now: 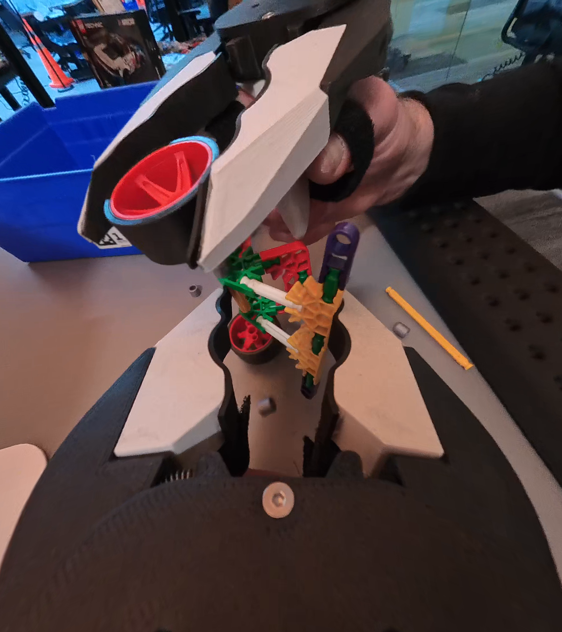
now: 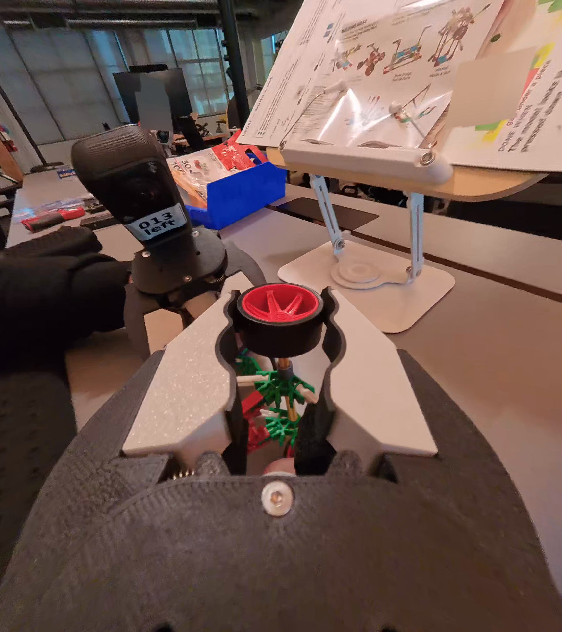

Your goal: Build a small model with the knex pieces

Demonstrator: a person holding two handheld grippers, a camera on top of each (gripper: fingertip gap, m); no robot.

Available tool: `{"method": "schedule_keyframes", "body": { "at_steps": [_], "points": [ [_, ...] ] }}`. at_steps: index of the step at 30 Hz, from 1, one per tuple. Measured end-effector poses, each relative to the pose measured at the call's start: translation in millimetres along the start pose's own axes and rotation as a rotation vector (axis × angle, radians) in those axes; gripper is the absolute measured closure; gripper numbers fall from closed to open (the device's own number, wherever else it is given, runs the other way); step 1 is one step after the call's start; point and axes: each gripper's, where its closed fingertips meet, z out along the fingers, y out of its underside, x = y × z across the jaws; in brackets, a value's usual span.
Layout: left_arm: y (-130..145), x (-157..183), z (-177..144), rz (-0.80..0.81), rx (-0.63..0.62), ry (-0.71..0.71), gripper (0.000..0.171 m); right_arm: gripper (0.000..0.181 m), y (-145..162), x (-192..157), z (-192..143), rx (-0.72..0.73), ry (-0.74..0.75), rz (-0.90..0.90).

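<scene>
Right wrist view: right claw (image 2: 279, 321) clamps wheel (image 2: 280, 318).

Workshop: benches, parts bins (image 1: 30, 191), traffic cone (image 1: 50, 65).

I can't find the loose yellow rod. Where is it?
In the left wrist view, the yellow rod lies on the grey table, right of the toy model.

my two claws, grey and black

each gripper (image 1: 281, 328) (image 2: 279, 318) has pale grey fingers (image 1: 184, 383) lined with black pads on a ribbed black printed body, a silver screw (image 1: 278, 499) at centre and a small spring; black sleeves (image 1: 512, 126), a black finger strap (image 1: 355, 150).
</scene>
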Motion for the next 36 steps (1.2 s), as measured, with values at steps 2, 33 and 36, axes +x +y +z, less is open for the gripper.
{"method": "schedule_keyframes", "body": {
  "at_steps": [2, 33, 36],
  "points": [
    [8.4, 2.5, 2.3, 0.001, -0.037, 0.020, 0.154, 0.135, -12.3, 1.3, -5.5, 0.041, 0.061, -0.140],
    [55.8, -16.2, -35.5, -0.151, -0.306, 0.061, 0.154, 0.134, -56.5, 25.6, -56.9, 0.252, -0.038, 0.079],
    [61.0, -19.3, -40.9, -0.255, -0.303, 0.082, 0.149, 0.134, -56.7, 26.1, -58.6, 0.258, -0.056, 0.095]
  ]
}}
